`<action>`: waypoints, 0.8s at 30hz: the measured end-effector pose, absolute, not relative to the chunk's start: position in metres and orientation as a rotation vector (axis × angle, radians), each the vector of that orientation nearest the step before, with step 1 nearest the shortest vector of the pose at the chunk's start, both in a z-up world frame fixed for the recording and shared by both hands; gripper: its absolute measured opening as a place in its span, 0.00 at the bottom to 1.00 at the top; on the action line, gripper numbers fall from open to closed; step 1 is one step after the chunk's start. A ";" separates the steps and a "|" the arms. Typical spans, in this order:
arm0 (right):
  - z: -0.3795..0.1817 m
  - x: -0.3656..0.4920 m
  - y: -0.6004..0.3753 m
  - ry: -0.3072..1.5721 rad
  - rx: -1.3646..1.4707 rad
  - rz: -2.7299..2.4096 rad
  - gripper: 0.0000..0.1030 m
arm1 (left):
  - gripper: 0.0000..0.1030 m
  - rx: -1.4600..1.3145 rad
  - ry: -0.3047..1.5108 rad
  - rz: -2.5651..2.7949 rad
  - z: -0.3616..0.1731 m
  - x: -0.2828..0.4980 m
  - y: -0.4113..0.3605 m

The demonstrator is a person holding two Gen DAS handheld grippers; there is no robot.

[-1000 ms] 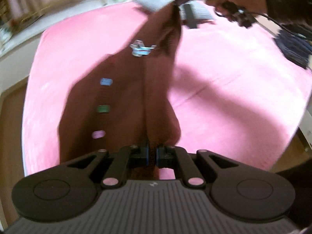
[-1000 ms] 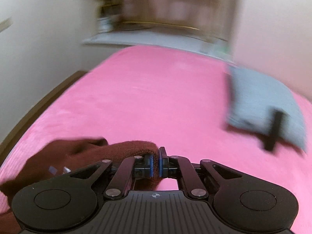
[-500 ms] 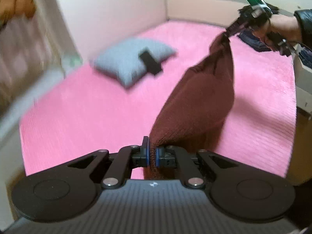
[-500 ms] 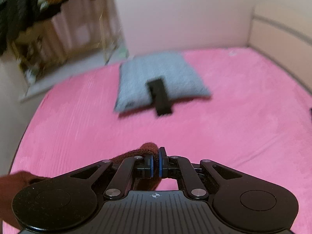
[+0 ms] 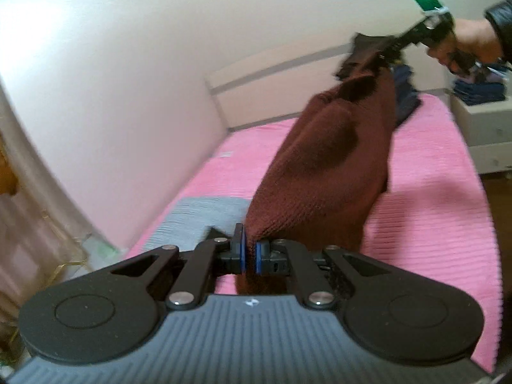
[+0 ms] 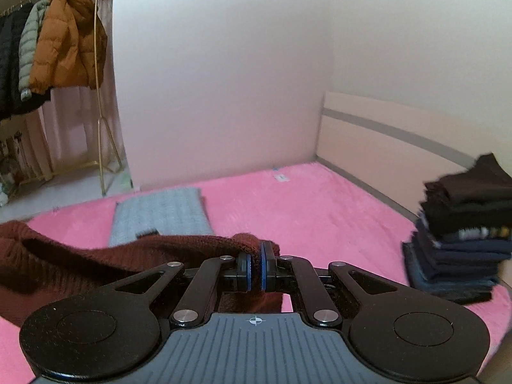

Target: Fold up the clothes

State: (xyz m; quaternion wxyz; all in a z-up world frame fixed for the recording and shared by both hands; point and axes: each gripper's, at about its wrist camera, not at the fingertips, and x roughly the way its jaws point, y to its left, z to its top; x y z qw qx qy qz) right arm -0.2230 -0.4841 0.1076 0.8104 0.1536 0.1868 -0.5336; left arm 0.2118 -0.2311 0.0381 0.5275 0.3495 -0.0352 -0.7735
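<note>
Left wrist view: left gripper (image 5: 250, 253) has its blue pads nearly together w/ a corner of the maroon knit sweater (image 5: 323, 172) pinched between them. The fabric runs up and away to the right gripper (image 5: 388, 48), held in the person's hand (image 5: 470, 43) at top right; that end is motion-blurred, so the jaws can't be read here, only that cloth bunches at its tip. The sweater hangs stretched in the air between the two tools, above the pink bedspread (image 5: 432, 198). It hides most of a dark stack of folded clothes (image 5: 404, 96) behind it. A grey folded garment (image 5: 198, 217) lies on the bed at lower left, partly covered by the sweater and gripper linkage. More folded items on a white nightstand (image 5: 480, 121) at the right edge, cut off by the frame.

Right wrist view: right gripper (image 6: 255, 267) pads closed down on a fold of the sweater (image 6: 96, 256), w/ a bit of cloth poking past and below the pads. The rest trails off left, out of frame. Grey garment (image 6: 160, 214) flat on the bed beyond, a small dark item on its near edge half hidden. Stack of dark folded clothes (image 6: 460, 233) at right, blurred. Coat rack (image 6: 99, 96) w/ an orange puffer jacket (image 6: 64, 38) far left.
</note>
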 end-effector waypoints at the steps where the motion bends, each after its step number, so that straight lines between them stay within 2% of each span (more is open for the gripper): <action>1: 0.091 -0.240 -0.480 0.418 0.338 -1.135 0.04 | 0.04 0.857 -0.058 -1.863 0.022 0.195 -0.220; 4: 0.023 -0.291 -0.466 0.524 0.426 -1.113 0.04 | 0.04 0.952 0.091 -1.884 -0.045 0.138 -0.177; 10: -0.162 -0.387 -0.450 0.906 0.696 -0.948 0.05 | 0.04 1.280 0.644 -1.728 -0.213 0.020 -0.117; 11: -0.186 -0.402 -0.451 0.973 0.750 -0.901 0.12 | 0.04 1.315 0.730 -1.678 -0.228 0.006 -0.110; 12: -0.196 -0.412 -0.448 1.021 0.743 -0.876 0.43 | 0.04 1.346 0.805 -1.629 -0.241 -0.007 -0.104; 13: -0.204 -0.422 -0.446 1.067 0.731 -0.853 0.70 | 0.06 1.358 0.838 -1.595 -0.245 -0.018 -0.102; 14: -0.204 -0.428 -0.447 1.076 0.725 -0.825 0.73 | 0.09 1.356 0.855 -1.568 -0.244 -0.026 -0.104; 19: -0.197 -0.441 -0.466 1.079 0.722 -0.713 0.73 | 0.17 1.260 0.882 -1.445 -0.222 -0.034 -0.124; 24: -0.182 -0.409 -0.489 1.015 0.673 -0.638 0.73 | 0.28 1.122 0.836 -1.374 -0.211 0.000 -0.174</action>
